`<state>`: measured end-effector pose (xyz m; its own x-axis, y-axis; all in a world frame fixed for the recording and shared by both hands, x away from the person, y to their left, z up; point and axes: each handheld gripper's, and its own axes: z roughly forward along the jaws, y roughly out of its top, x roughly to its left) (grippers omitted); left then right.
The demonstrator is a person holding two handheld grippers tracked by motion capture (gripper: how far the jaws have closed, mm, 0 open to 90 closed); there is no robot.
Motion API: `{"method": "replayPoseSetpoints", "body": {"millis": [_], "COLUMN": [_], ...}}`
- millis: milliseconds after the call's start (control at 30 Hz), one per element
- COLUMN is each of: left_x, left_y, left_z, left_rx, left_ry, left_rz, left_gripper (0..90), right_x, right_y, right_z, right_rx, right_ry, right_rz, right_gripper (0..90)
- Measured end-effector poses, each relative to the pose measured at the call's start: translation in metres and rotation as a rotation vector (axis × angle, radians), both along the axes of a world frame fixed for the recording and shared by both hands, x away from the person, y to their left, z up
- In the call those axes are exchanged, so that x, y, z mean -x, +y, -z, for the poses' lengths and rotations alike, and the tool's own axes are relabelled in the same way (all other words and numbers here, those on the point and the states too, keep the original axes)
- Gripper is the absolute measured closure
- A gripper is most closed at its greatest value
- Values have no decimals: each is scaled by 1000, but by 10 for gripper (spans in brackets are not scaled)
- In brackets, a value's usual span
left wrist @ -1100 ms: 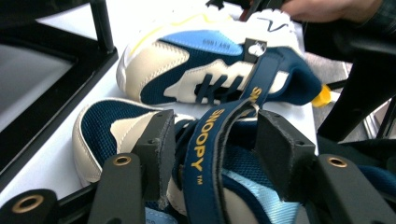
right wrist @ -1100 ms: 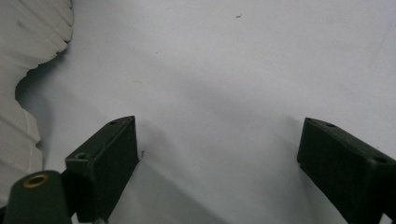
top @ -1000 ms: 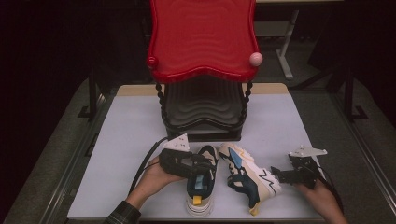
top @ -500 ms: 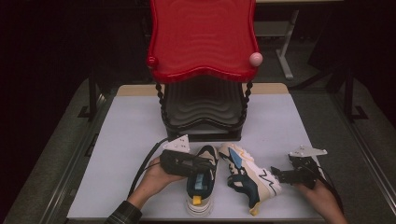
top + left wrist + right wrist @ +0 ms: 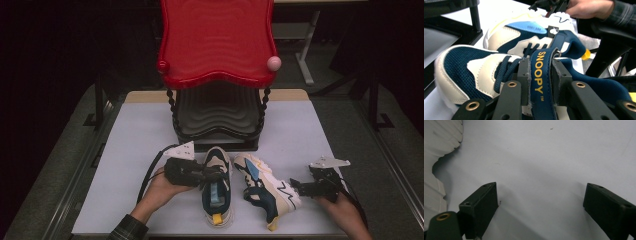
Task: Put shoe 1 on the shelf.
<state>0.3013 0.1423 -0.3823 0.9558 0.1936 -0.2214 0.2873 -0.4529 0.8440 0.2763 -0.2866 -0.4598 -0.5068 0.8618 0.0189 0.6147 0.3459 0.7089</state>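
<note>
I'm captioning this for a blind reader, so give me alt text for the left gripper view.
The left tool is shut on the navy strap, printed SNOOPY in yellow, of a navy and cream sneaker. A second matching sneaker lies behind it on the white table, with a hand holding the other tool beyond.

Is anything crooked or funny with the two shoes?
Yes. The right shoe is tipped on its side, turned at a slant, while the left shoe sits upright. The left gripper is pinching the left shoe's strap. The right gripper is open beside the tipped one.
</note>
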Motion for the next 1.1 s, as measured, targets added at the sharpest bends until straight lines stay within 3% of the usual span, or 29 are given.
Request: {"method": "replayPoseSetpoints", "body": {"millis": [400,1100], "left_x": [6,-1], "left_y": [-3,-5], "left_z": [-33,-116], "left_rx": [28,105], "left_ry": [-19,-118], "left_rz": [28,62], "left_gripper": [721,723], "right_x": [0,0], "right_y": [0,0], "right_z": [0,0], "right_rx": [0,-3], "right_ry": [-1,4], "right_rz": [0,0], "right_gripper": [115,115]}}
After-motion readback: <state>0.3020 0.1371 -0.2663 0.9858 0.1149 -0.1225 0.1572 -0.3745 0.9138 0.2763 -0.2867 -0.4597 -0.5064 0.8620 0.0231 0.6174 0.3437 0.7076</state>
